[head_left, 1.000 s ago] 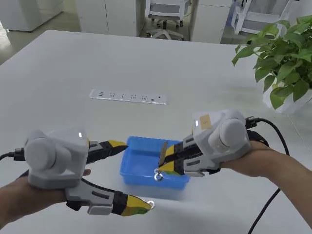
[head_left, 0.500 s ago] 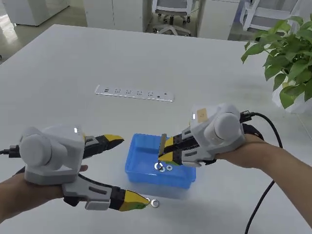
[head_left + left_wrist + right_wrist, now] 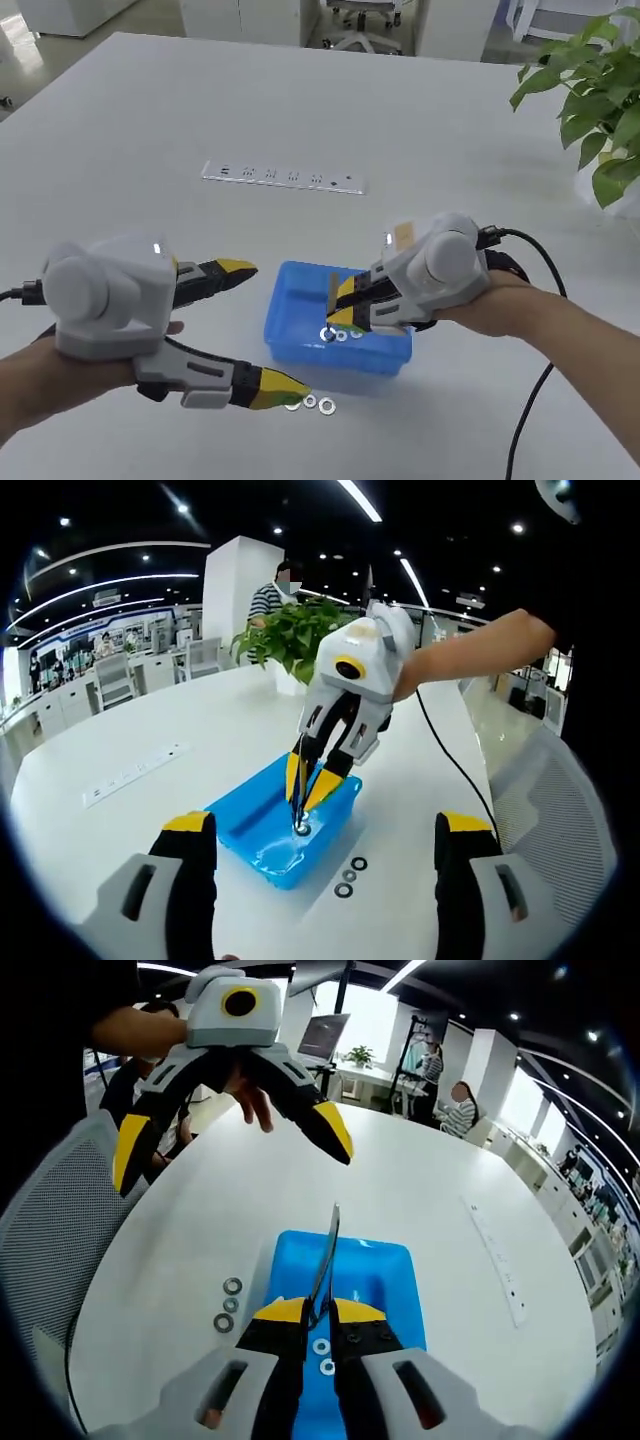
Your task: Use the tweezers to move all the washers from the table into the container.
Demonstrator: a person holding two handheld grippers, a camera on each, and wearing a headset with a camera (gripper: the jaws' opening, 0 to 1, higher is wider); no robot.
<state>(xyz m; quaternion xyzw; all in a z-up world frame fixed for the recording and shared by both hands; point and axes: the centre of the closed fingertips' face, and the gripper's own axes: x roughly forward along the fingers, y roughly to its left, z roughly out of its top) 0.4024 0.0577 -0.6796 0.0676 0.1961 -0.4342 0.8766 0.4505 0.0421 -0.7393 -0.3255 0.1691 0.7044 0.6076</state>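
right gripper: we saw it clenched on tweezers (over the container)
left gripper: jaws spread wide
table: three washers lay beside the container

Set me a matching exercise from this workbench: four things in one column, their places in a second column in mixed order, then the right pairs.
Things
1. slim metal tweezers
2. three small metal ring washers in a row
3. long white power strip
4. green leafy potted plant

Places
A. at the right side of the table
B. on the table, just outside the blue plastic container
C. clamped by the right gripper, over the container
D. flat on the table beyond the container

Pairs: 1-C, 2-B, 3-D, 4-A
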